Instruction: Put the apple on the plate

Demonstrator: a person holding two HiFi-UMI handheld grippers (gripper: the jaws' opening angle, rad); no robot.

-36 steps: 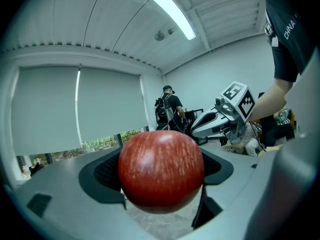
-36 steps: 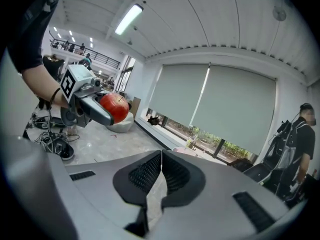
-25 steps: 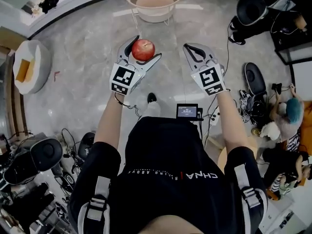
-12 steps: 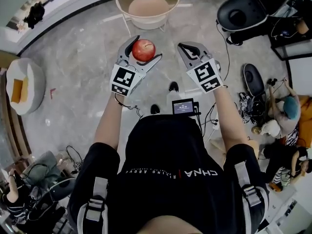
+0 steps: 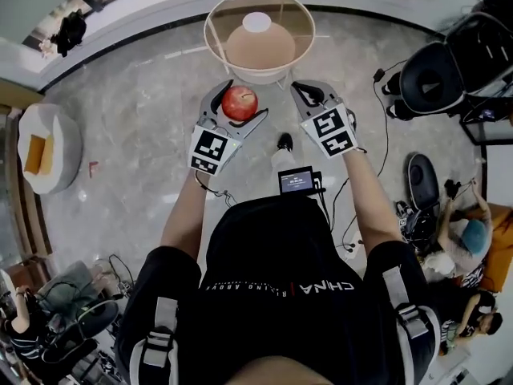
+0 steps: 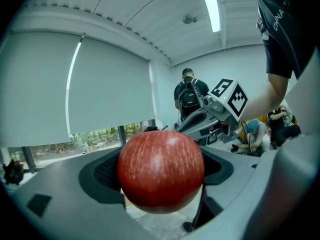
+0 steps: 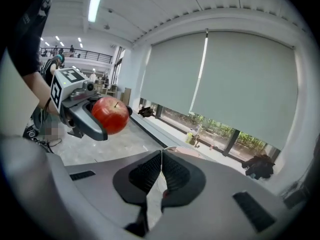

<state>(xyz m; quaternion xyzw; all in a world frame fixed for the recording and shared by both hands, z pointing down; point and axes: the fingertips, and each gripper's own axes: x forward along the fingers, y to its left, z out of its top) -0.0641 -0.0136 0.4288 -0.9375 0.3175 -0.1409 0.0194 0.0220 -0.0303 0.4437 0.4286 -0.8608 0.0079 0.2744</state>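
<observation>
Apple (image 5: pixel 240 103), red, sits clamped in the left gripper (image 5: pixel 245 98) in the head view, held in the air over the marble floor (image 5: pixel 136 95) just short of the near rim of a round white-rimmed stand (image 5: pixel 211 24). Inside that rim lies a tan disc (image 5: pixel 258 48) with a small white round piece on it; whether this is the plate cannot be told from here. The right gripper (image 5: pixel 298 88) is beside the left one, its jaws drawn together with nothing in them, and the person's torso hides the floor below both arms. In the left gripper view the apple (image 6: pixel 161 170) fills the middle, a pad pressing on each side, and it covers nearly everything beyond the jaws, so the stand does not show. The right gripper (image 6: pixel 186 127) shows past it at the right, partly cut off by the apple. In the right gripper view the right gripper (image 7: pixel 161 170) has its ribbed pads meeting along one line, empty. The stand (image 7: pixel 173 148) is mostly hidden behind these jaws, with only an arc of white rim and a strip of the disc (image 7: pixel 189 154) showing. The apple (image 7: pixel 110 115) shows at the upper left in the left gripper (image 7: pixel 113 117), whose far jaw is largely hidden behind the fruit.
</observation>
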